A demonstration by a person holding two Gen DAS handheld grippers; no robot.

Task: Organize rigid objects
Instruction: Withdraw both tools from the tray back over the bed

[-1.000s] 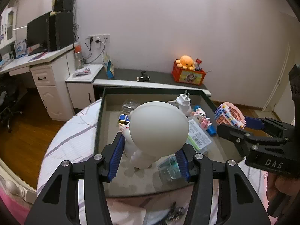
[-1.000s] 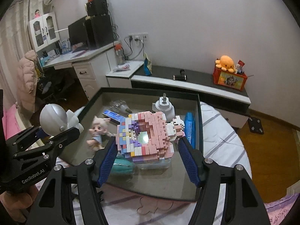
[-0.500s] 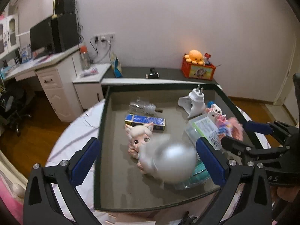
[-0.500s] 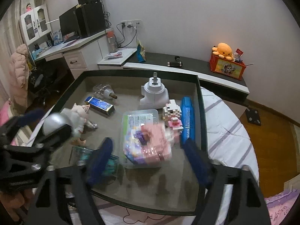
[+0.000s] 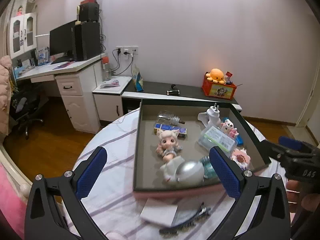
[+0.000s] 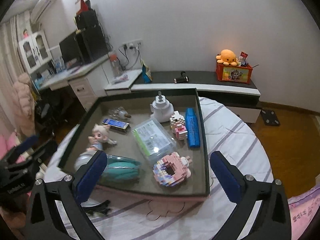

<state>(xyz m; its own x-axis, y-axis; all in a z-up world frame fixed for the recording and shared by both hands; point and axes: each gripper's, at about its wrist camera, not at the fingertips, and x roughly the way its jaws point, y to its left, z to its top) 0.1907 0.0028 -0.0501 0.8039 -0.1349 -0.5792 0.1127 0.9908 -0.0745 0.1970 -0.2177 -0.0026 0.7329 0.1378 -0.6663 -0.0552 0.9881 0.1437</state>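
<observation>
At the bottom of the left wrist view, the left gripper [image 5: 158, 172] stands released, its blue pads spread wide with nothing between them. Below it, on a bed [image 5: 112, 140] covered in a white sheet with purple stripes, lie a white card [image 5: 159, 213] and dark hair clips [image 5: 186, 220]. At the right edge a hand [image 5: 300, 192] holds the other tool.

In the right wrist view, the right gripper [image 6: 158, 170] fills the lower frame; its jaws are opening and grip nothing.

Just beyond both grippers sits a dark-rimmed tray [image 6: 203, 140] on the bed. Along its near edge lie a white figure with a round silver head [image 5: 184, 173], a teal object in clear wrap [image 6: 122, 171], and a pink block-built toy [image 6: 172, 172]. Mid-tray, a pale-haired doll [image 6: 99, 135] lies at the left, a clear plastic box [image 6: 153, 138] in the centre, a small pink block figure [image 6: 179, 127] and a blue case [image 6: 192, 128] at the right. Farther back are a blue and gold box [image 6: 116, 123], a crumpled clear wrapper [image 6: 118, 112] and a white plug adapter [image 6: 161, 108].

Beyond the tray, a low dark shelf [image 6: 200, 78] carries an orange octopus plush [image 6: 228, 57] on a red box.
</observation>
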